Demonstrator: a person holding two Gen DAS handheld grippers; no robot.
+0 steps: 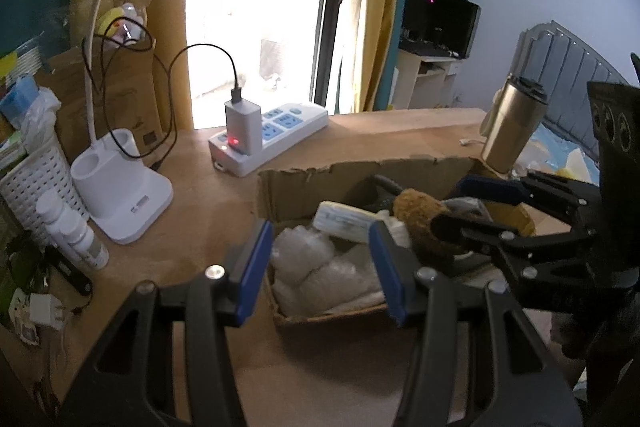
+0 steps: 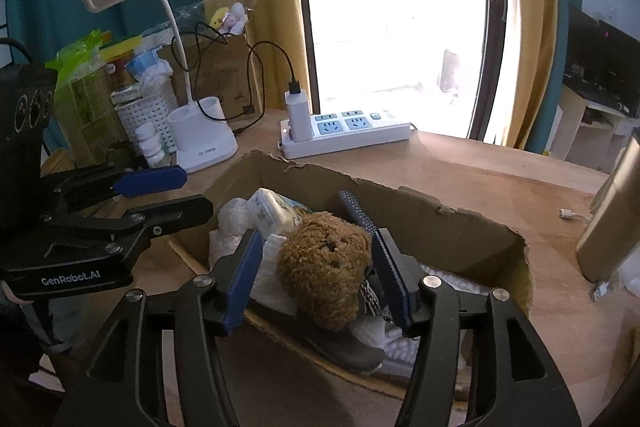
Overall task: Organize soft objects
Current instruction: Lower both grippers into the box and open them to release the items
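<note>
An open cardboard box [image 1: 288,187] [image 2: 440,223] on the wooden desk holds soft things: a brown plush bear [image 2: 324,263] [image 1: 420,223], a white tissue pack [image 1: 344,223] [image 2: 272,211], bubble wrap [image 1: 312,267], a white cloth [image 2: 272,279] and a dark flat piece [image 2: 340,347]. My right gripper [image 2: 318,247] [image 1: 456,205] reaches into the box with the bear between its blue pads. A gap shows at the left pad, so it is open. My left gripper [image 1: 320,255] [image 2: 188,193] hangs open and empty over the box's left end.
A white power strip [image 1: 280,135] with a charger lies behind the box. A white desk lamp base [image 1: 124,195] and small bottles [image 1: 72,231] stand to the left, by a white basket [image 1: 36,183]. A steel tumbler [image 1: 512,123] stands at the box's right.
</note>
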